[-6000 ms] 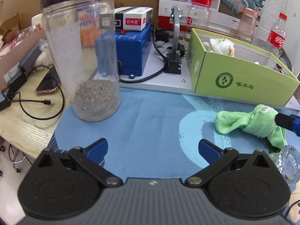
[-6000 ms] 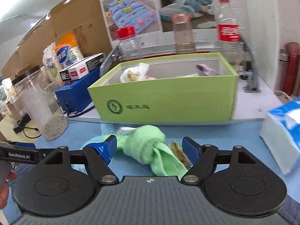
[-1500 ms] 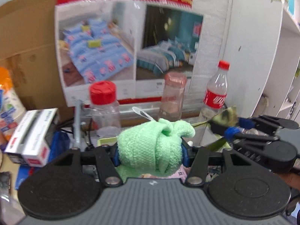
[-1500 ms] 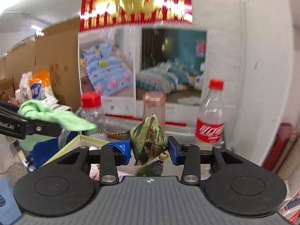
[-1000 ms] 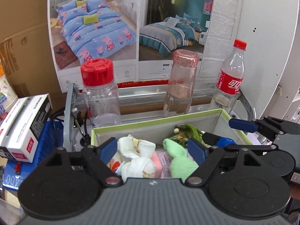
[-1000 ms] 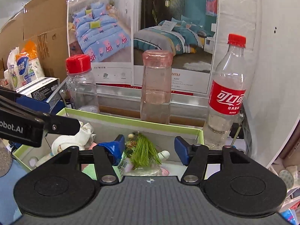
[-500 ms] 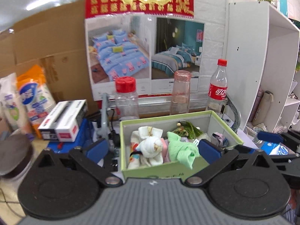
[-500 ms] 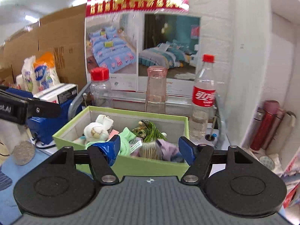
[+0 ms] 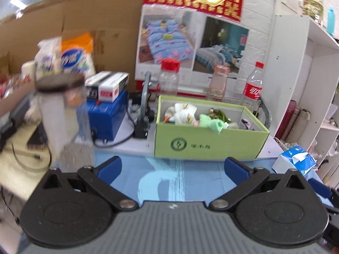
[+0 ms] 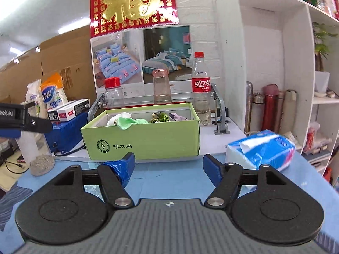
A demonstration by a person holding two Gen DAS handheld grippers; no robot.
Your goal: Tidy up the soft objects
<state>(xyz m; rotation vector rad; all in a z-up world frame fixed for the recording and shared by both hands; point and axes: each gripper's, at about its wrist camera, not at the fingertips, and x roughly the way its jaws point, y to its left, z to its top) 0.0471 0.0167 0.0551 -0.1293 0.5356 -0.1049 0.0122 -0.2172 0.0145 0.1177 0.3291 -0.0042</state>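
A green cardboard box [image 9: 207, 142] [image 10: 146, 140] stands at the back of the blue mat. In it lie a green towel [image 9: 211, 123] [image 10: 127, 122] draped over the front rim, white socks [image 9: 182, 112], a leafy green pouch [image 10: 160, 116] and a lilac cloth [image 10: 178, 116]. My left gripper [image 9: 172, 169] is open and empty, low over the mat in front of the box. My right gripper [image 10: 168, 166] is open and empty, also in front of the box. The left gripper's arm [image 10: 23, 121] shows at the left in the right wrist view.
A tall clear jar [image 9: 63, 118] [image 10: 37, 154] with grey grains stands left of the mat. A blue tissue pack [image 10: 260, 149] [image 9: 295, 162] lies at the right. A blue device [image 9: 103, 116], three bottles [image 10: 200, 86] and a white shelf [image 10: 275, 74] lie behind and right.
Both grippers have let go of the towel and the pouch in the box and have pulled back and down from it, open and empty.
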